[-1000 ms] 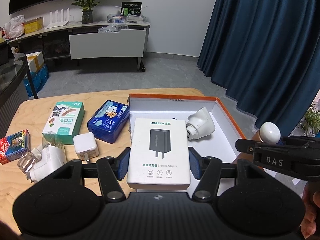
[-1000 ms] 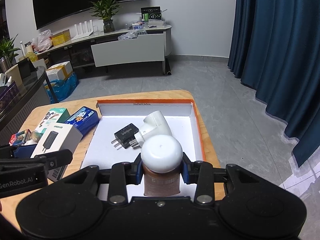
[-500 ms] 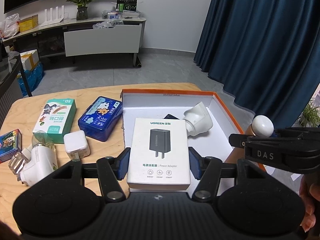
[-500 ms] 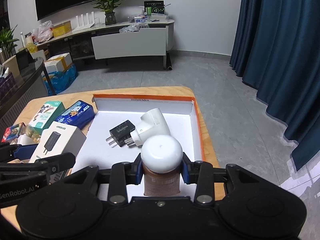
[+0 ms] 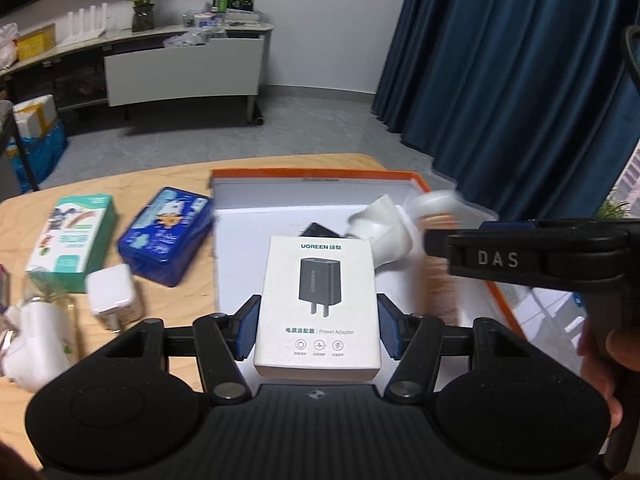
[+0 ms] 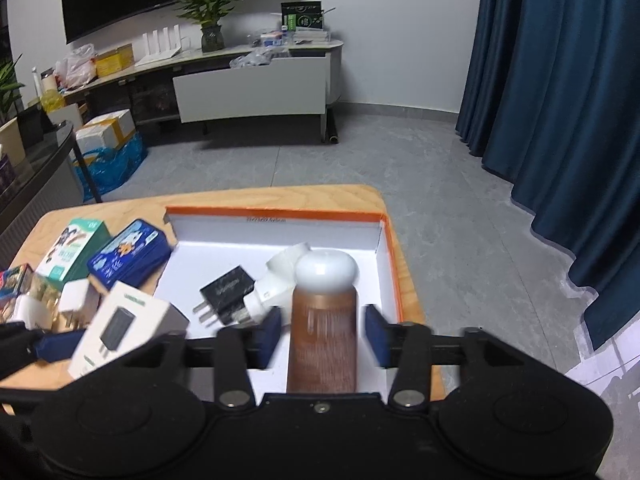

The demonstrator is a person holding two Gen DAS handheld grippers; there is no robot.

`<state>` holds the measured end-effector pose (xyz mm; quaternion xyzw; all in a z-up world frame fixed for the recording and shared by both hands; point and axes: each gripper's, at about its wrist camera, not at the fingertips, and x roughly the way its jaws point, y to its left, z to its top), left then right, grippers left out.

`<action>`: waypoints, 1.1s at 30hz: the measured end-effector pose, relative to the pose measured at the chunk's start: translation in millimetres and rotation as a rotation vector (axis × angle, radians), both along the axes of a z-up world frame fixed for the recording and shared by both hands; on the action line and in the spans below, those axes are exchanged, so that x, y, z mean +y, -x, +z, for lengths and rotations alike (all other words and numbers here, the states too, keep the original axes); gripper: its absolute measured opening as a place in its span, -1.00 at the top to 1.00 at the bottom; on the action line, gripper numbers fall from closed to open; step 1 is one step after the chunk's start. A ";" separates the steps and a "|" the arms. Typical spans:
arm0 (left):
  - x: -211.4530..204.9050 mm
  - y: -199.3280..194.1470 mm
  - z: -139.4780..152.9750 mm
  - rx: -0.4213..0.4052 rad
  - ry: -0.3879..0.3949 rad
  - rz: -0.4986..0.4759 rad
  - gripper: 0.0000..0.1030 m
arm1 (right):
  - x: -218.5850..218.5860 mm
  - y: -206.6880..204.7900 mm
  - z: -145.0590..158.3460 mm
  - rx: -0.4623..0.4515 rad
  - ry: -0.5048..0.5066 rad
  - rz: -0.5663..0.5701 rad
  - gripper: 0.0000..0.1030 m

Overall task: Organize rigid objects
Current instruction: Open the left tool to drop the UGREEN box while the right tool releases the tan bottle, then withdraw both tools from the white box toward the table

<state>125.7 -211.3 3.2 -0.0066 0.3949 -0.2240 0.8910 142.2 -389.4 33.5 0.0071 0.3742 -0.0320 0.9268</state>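
Observation:
My left gripper [image 5: 318, 326] is shut on a white UGREEN power adapter box [image 5: 318, 304] and holds it over the near left part of the orange-rimmed white box [image 5: 316, 176]. My right gripper [image 6: 322, 338] is open, its pads apart from the brown bottle with a white cap [image 6: 323, 320], which stands or drops between them inside the orange-rimmed box [image 6: 276, 216]. A black charger [image 6: 228, 294] and a white plug adapter [image 6: 280, 276] lie in that box. The right gripper also shows in the left wrist view [image 5: 520, 256].
On the wooden table [image 5: 120, 176] left of the box lie a blue case [image 5: 166, 234], a green and white carton [image 5: 74, 236], a small white charger [image 5: 112, 292] and a white adapter [image 5: 38, 344]. A dark blue curtain [image 6: 560, 100] hangs at the right.
My right gripper has opened and let go of the brown bottle, which now sits lower between the pads in the box. My left gripper has moved right, further over the box, with the adapter box.

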 end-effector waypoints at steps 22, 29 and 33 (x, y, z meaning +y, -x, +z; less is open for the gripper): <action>45.6 7.2 7.3 0.037 -0.010 0.066 -0.66 | 31.1 29.8 13.0 -0.065 -0.025 -0.038 -0.65; 92.9 14.6 10.6 0.038 -0.010 0.149 -0.66 | 77.4 31.0 6.3 -0.042 -0.039 0.047 -0.65; 123.9 17.9 8.0 0.039 -0.011 0.201 -0.66 | 105.4 29.7 1.7 -0.024 -0.052 0.102 -0.66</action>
